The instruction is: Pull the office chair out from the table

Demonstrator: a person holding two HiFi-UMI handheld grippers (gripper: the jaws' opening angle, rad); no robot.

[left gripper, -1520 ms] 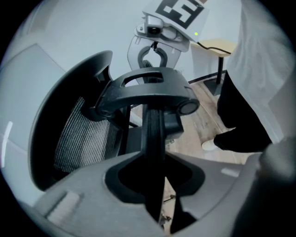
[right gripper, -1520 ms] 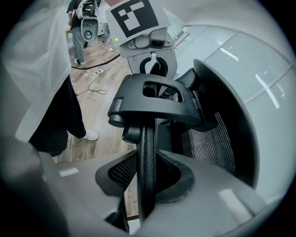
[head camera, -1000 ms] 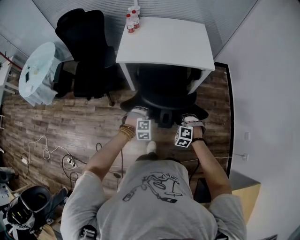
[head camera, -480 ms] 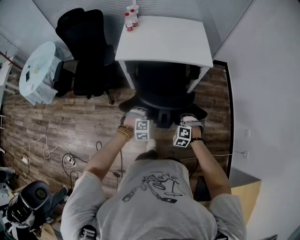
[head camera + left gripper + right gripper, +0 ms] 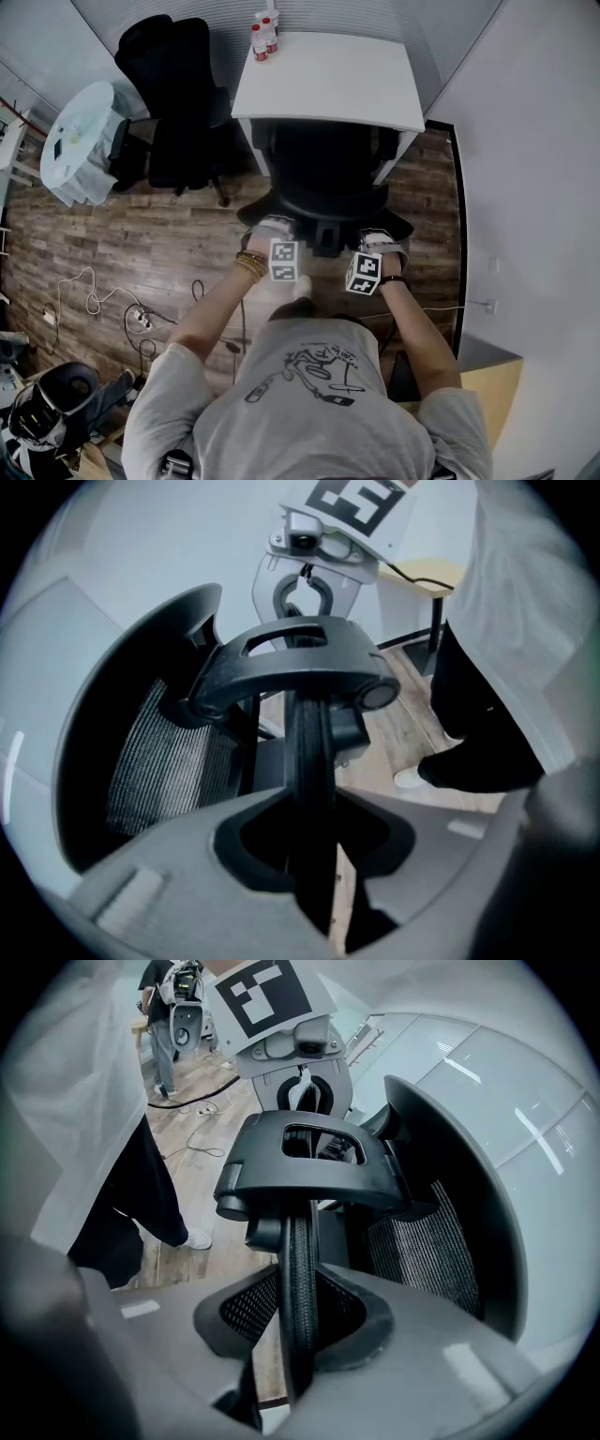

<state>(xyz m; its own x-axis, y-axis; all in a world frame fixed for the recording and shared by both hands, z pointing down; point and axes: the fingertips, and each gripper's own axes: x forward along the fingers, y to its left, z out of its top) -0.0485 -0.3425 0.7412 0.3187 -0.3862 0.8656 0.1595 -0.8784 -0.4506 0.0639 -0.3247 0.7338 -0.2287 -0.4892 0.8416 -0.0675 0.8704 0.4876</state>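
Office chair: we see the black office chair (image 5: 323,178) in the upper centre of the head view, its seat tucked under the near edge of the table and its backrest facing us.
Backrest rim: in both gripper views the thin black rim (image 5: 306,761) (image 5: 300,1269) runs up the middle of the frame to a black plastic bracket (image 5: 291,667) (image 5: 309,1166), with grey mesh beside it.
Left gripper: we hold the left gripper (image 5: 275,226) (image 5: 314,841) at the left of the backrest top. Its jaws are closed partway and clamp the rim between them.
Right gripper: the right gripper (image 5: 380,240) (image 5: 295,1330) sits at the right of the backrest top. Its jaws are likewise pressed onto the rim from both sides.
Each seen from the other: the right gripper (image 5: 305,583) shows at the top of the left gripper view, and the left gripper (image 5: 300,1082) at the top of the right gripper view, each beyond the bracket.
Table: the white table (image 5: 328,80) fills the upper centre of the head view, over the chair's seat.
Bottles: small red-capped bottles (image 5: 264,37) stand at the table's far left edge.
Second chair: another black chair (image 5: 173,103) stands at the upper left, left of the table.
Round table: a round table with a pale cover (image 5: 80,141) lies at the left edge, beside that chair.
Floor: dark wood planks (image 5: 141,234) spread across the middle, with cables (image 5: 103,305) at the lower left.
Wrist: bracelets (image 5: 251,265) ring our left wrist, just beside the marker cube.
Background: a person (image 5: 169,1007) stands at the upper left of the right gripper view.
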